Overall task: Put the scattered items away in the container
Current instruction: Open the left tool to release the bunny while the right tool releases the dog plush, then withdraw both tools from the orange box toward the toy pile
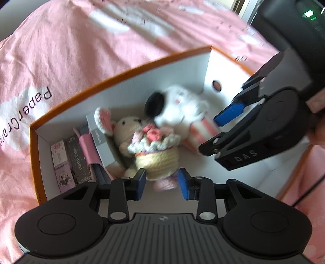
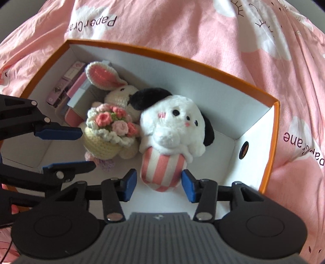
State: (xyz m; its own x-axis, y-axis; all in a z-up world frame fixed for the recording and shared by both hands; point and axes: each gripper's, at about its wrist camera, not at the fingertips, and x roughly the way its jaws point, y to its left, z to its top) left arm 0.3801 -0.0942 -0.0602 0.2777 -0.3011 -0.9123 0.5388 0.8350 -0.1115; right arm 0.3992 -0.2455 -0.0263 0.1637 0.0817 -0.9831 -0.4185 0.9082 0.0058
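Here, box (image 2: 270, 130): holds both toys, so tidying looks finished.
Dog plush (image 2: 172, 126): released beside crochet rabbit (image 2: 109, 130).
My jaws: both pairs part-open, gripping nothing.

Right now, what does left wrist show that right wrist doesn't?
Left wrist only: the right gripper from outside, a green light on the black device behind it, and the small boxes' printed fronts.

Right wrist only: the white dog plush sharp, face readable; the left gripper from the side.

Both: orange-rimmed box, crochet bunny, pink bedsheet. Neither gripper holds anything.
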